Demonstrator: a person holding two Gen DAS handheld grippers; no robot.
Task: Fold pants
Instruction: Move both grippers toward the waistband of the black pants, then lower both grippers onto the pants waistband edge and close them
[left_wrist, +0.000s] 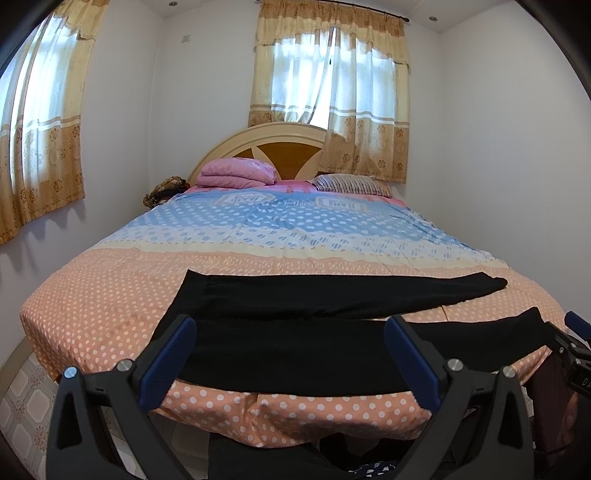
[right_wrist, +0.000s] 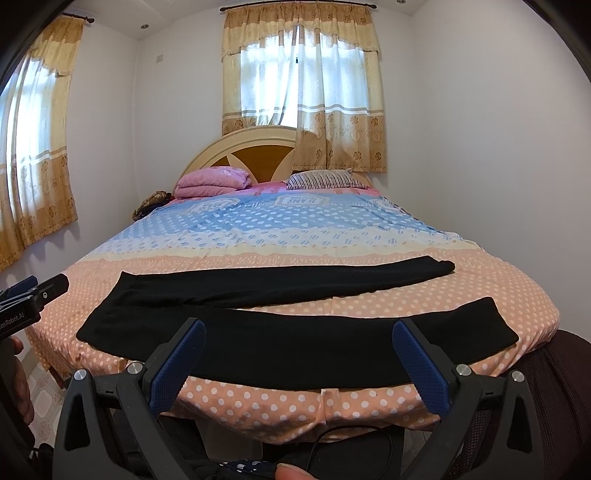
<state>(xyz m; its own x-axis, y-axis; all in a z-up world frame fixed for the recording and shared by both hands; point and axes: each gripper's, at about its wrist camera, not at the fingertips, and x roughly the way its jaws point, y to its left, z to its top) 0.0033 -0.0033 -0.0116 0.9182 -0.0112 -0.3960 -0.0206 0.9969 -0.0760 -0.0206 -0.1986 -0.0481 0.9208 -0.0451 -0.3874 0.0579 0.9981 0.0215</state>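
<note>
Black pants (left_wrist: 295, 332) (right_wrist: 280, 325) lie flat across the foot of the bed, waist at the left and both legs stretching right in a narrow V. The near leg runs along the bed's front edge. My left gripper (left_wrist: 291, 332) hovers open in front of that near leg, its blue pads wide apart and holding nothing. My right gripper (right_wrist: 299, 334) is open too, held before the near leg's middle, empty. The other gripper shows at the right edge of the left wrist view (left_wrist: 576, 343) and at the left edge of the right wrist view (right_wrist: 33, 295).
The bed (left_wrist: 110, 295) wears a peach and blue polka-dot cover, with a folded pink blanket (left_wrist: 236, 171) and a striped pillow (left_wrist: 351, 184) at the headboard. White walls close in on both sides. A dark mesh chair back (right_wrist: 554, 369) stands near right. A person's thumb (right_wrist: 291, 470) shows below.
</note>
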